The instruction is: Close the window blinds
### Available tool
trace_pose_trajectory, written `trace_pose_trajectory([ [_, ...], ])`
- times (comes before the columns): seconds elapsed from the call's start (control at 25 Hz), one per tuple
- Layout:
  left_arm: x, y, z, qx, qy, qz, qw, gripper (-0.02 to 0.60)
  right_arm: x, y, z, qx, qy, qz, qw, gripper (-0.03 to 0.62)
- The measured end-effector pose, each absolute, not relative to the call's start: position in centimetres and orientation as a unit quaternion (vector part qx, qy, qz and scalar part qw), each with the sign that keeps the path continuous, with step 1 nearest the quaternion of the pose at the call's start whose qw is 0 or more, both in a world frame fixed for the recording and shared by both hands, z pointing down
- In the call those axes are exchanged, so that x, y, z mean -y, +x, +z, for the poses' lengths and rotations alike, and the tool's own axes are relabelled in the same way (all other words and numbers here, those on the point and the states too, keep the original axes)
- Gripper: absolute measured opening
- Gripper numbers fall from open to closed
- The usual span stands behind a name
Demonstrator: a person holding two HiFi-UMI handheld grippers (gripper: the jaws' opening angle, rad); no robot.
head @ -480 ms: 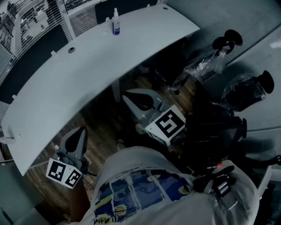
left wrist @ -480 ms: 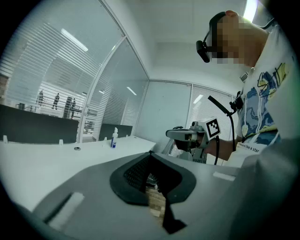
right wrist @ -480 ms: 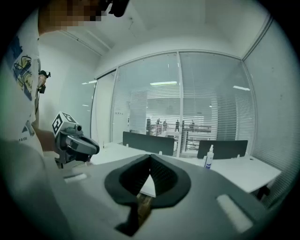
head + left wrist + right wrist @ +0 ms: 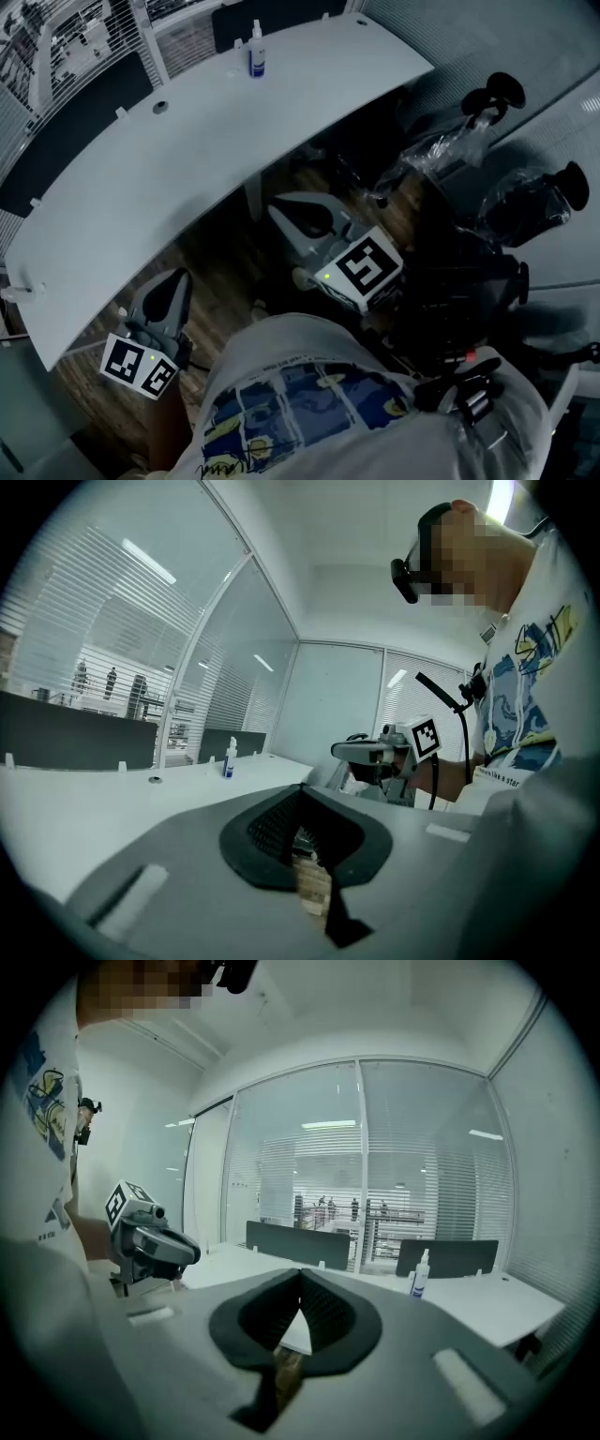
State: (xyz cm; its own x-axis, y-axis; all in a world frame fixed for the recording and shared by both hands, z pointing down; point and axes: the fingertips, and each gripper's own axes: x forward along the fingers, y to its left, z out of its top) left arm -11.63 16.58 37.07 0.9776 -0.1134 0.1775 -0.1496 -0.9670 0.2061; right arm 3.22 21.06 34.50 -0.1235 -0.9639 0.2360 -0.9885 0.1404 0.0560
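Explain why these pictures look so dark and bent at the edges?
Head view: dim and bluish, deep shadow under the curved white desk. Left gripper view: wide-angle lens bends the slatted window blinds, corners black. Right gripper view: same round black border, brighter scene.

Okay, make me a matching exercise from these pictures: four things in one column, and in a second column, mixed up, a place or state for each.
Things:
1. spray bottle
2. right gripper
3. window blinds
4. dark partition panel

Places or states:
A. slats open, see-through
B. jaws together, nothing held
C. upright on the white desk
D. standing behind the desk's far edge

Pairs: 1-C, 2-B, 3-A, 4-D
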Motion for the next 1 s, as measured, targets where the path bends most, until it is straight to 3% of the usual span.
trace_pose_trajectory([
  [0.6, -13.0, -15.1, 37.9, 0.108, 0.984, 0.067, 0.122, 0.002, -16.3, 2.2, 35.4, 0.754, 0.645, 0.043, 0.115, 0.009],
  [1.0, -7.0, -14.0, 38.3, 0.168, 0.977, 0.063, 0.117, 0.002, -7.0, 4.7, 35.4, 0.787, 0.607, 0.021, 0.109, 0.017],
])
